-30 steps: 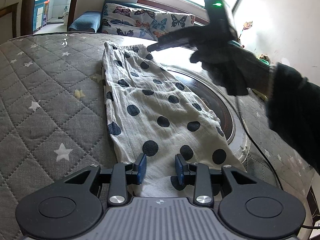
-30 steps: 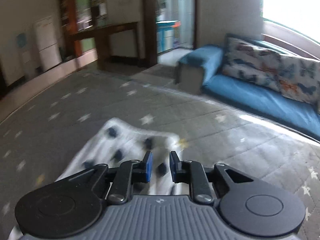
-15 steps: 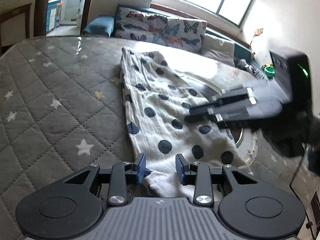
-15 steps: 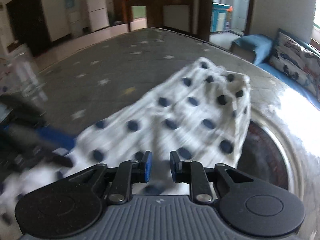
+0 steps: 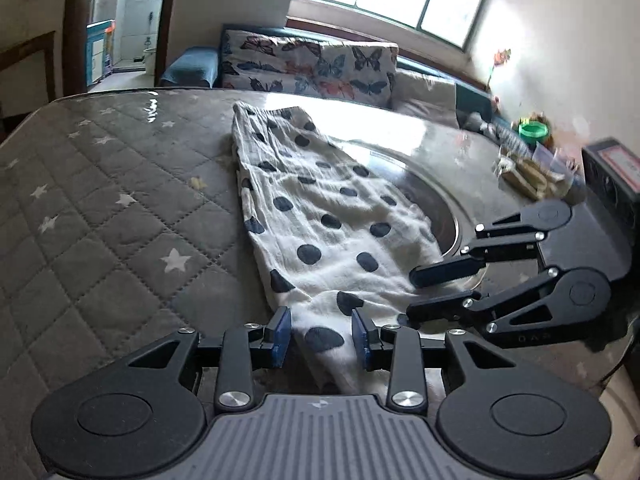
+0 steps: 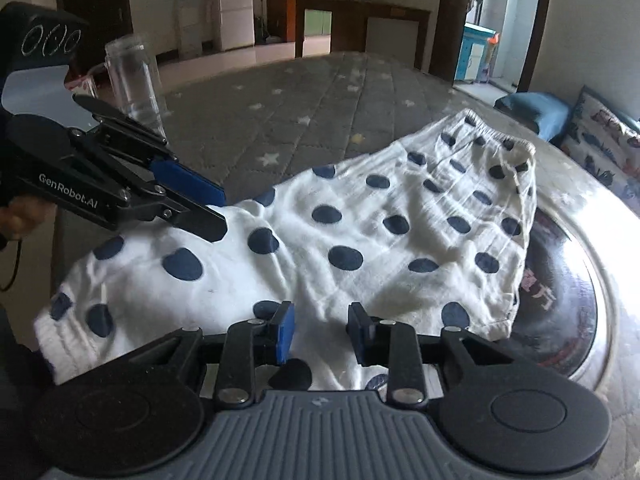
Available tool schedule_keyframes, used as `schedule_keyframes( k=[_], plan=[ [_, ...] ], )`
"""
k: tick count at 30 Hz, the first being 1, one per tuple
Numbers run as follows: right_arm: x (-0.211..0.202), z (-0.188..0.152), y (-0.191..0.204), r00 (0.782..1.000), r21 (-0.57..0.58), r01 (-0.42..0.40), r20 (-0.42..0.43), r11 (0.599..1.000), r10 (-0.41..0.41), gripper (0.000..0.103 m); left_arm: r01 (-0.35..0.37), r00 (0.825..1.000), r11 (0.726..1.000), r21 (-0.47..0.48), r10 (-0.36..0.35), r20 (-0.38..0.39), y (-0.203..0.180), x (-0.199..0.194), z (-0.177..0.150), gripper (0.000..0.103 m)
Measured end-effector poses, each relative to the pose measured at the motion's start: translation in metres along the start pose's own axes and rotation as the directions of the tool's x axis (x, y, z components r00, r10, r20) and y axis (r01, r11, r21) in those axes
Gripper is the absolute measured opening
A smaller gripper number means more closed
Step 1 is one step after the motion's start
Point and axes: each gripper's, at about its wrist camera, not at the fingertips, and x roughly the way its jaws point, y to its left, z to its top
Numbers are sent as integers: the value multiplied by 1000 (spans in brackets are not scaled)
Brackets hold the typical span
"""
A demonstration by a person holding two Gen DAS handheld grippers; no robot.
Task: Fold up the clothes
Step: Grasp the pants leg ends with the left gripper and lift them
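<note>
A white garment with dark blue polka dots point(image 5: 320, 216) lies stretched out on the grey quilted table point(image 5: 100, 208), its elastic waistband at the far end. It fills the right wrist view point(image 6: 360, 240). My left gripper point(image 5: 320, 336) is open, its jaws either side of the garment's near end. My right gripper point(image 6: 320, 332) is open, low over the garment's long edge. In the left wrist view my right gripper point(image 5: 416, 292) reaches in from the right. In the right wrist view my left gripper point(image 6: 220, 212) reaches in from the left.
A round glass turntable point(image 5: 448, 216) lies partly under the garment. A clear glass tumbler point(image 6: 134, 80) stands behind my left gripper. Snacks and a green bowl point(image 5: 532, 130) sit at the far right edge. A butterfly-print sofa point(image 5: 312, 68) stands beyond the table.
My right gripper swung from the garment's far waistband end down to its near long edge and opened wider. My left gripper stayed at the near end.
</note>
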Motion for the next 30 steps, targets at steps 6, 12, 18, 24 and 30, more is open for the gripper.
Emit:
schedule_keyframes(
  k=[6,12,18,24,30],
  plan=[
    [-22,1,20,994,20,-81,73,997,79,34,13,1000,999,-47,-13,-2,-8,-19,-12,49],
    [-36,-16,44,994,-21,-99,52,995,100,35,32,997,990,-134,-41,-62,-10,-28,-28,49],
    [-67,-36,52,994,4,-97,54,995,97,43,44,994,984,-171,-60,-88,-21,-42,-44,49],
    [-87,-58,70,994,7,-93,64,996,92,51,44,991,981,-188,-67,-118,-32,-45,-53,48],
    [-87,-72,88,996,-32,-48,72,998,50,55,51,990,976,-212,-77,-118,-35,-50,-57,42]
  ],
)
